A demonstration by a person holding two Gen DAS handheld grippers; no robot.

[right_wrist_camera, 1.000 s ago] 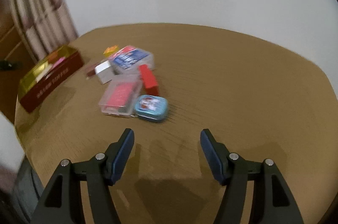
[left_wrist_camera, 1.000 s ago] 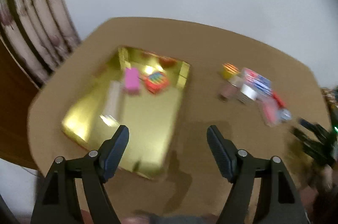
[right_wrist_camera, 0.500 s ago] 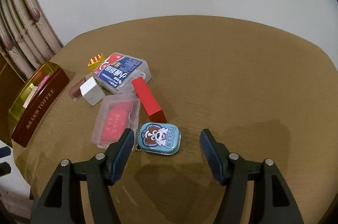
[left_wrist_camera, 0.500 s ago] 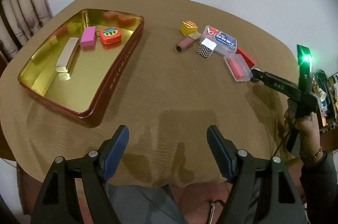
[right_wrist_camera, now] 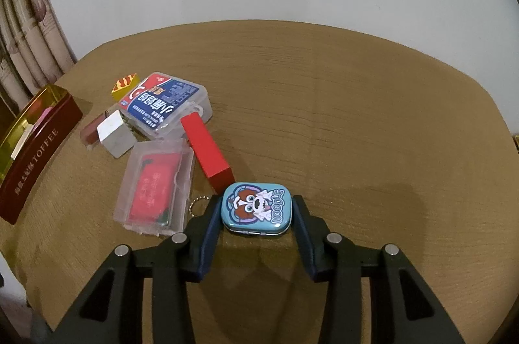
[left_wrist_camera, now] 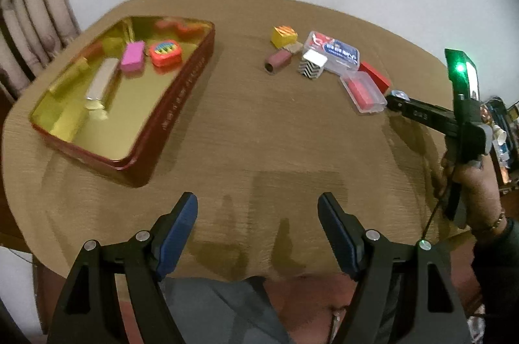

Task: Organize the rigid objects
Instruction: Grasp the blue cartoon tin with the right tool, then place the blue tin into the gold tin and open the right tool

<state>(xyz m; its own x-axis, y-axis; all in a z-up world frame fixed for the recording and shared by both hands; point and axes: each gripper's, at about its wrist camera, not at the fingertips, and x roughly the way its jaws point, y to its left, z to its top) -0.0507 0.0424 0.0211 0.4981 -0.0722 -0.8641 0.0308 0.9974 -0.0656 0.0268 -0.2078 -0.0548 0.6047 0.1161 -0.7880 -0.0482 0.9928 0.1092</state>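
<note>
Two grippers show: the right gripper [right_wrist_camera: 258,214] clamps the blue tin [right_wrist_camera: 258,210] on the tabletop [right_wrist_camera: 356,117], just beside the red block [right_wrist_camera: 207,149]; the left gripper [left_wrist_camera: 258,230] hovers open, well apart from it.

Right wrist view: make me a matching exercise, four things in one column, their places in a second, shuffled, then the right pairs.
Things:
1. blue Noodle tin
2. red block
3. toffee tin
4. yellow striped block

Places:
A. far left edge of the table
B. between the fingers of the right gripper
C. behind the large clear case, farthest back in the cluster
D. just beyond the blue tin, beside the small clear case

Pairs: 1-B, 2-D, 3-A, 4-C
</note>
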